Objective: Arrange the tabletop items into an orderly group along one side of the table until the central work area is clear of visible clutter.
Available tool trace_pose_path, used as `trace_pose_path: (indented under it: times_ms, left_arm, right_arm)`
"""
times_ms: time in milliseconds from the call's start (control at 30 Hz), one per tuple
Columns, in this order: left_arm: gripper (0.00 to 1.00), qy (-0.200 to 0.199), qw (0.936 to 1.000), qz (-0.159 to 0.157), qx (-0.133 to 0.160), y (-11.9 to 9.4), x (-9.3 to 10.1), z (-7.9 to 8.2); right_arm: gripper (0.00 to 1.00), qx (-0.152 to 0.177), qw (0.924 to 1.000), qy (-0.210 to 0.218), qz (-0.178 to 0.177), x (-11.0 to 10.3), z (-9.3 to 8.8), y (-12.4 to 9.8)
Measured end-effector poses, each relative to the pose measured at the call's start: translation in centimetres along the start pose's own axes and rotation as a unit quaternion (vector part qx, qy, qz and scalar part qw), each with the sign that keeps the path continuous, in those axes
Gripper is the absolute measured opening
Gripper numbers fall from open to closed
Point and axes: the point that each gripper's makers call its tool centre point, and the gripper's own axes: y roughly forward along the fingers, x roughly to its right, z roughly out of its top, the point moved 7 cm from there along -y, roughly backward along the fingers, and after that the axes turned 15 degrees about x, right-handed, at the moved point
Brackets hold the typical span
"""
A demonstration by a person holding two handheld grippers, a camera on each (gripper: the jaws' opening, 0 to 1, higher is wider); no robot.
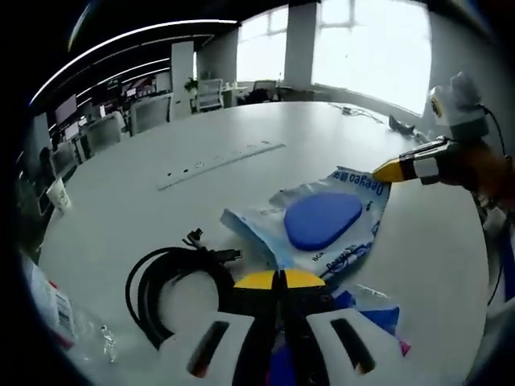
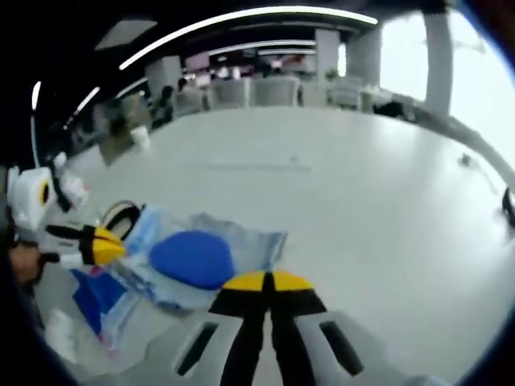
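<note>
A clear plastic bag (image 1: 334,217) printed in blue, with a blue oval pad inside, lies slanted on the white table (image 1: 241,129). My left gripper (image 1: 279,279) is shut at the bag's near edge and seems to pinch it. My right gripper (image 1: 385,171) comes in from the right, shut on the bag's far corner. In the right gripper view the bag (image 2: 193,257) lies just beyond my right gripper (image 2: 268,281), and the left gripper (image 2: 109,245) is closed at the bag's left edge.
A coiled black cable (image 1: 173,281) lies left of the bag. A long white strip (image 1: 221,165) lies farther out. Blue packets (image 2: 96,293) sit under the left gripper, a labelled package (image 1: 52,310) at the left edge. Office chairs (image 1: 149,112) ring the table.
</note>
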Motion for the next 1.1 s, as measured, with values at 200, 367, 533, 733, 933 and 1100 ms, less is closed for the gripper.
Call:
trace_pose_path:
  times_ms: [200,367,533,733,933,1100]
  left_arm:
    - [0.0,-0.009,0.9999,0.0,-0.006,0.0,0.4,-0.6]
    - [0.01,-0.012,0.9999,0.005,-0.007,0.1,0.5,-1.0]
    - [0.01,-0.018,0.9997,0.013,-0.005,0.3,0.3,-1.1]
    - [0.02,-0.034,0.9992,0.022,-0.007,0.2,0.3,-1.4]
    - [0.03,-0.034,0.9992,0.023,-0.004,0.3,0.1,-1.7]
    - [0.06,-0.018,0.9997,0.018,-0.003,0.3,0.0,-1.8]
  right_arm:
    - [0.0,-0.01,1.0,0.002,0.0,0.5,-0.5,0.5]
    - [0.0,-0.019,0.9998,-0.002,-0.001,0.7,-1.0,0.6]
    - [0.0,-0.022,0.9998,-0.001,-0.002,1.0,-1.2,0.9]
    - [0.0,-0.022,0.9997,-0.009,0.001,1.1,-1.3,1.1]
    - [0.0,-0.029,0.9995,-0.014,-0.003,1.3,-1.5,1.1]
    - [0.0,-0.038,0.9991,-0.014,-0.009,1.4,-1.7,1.1]
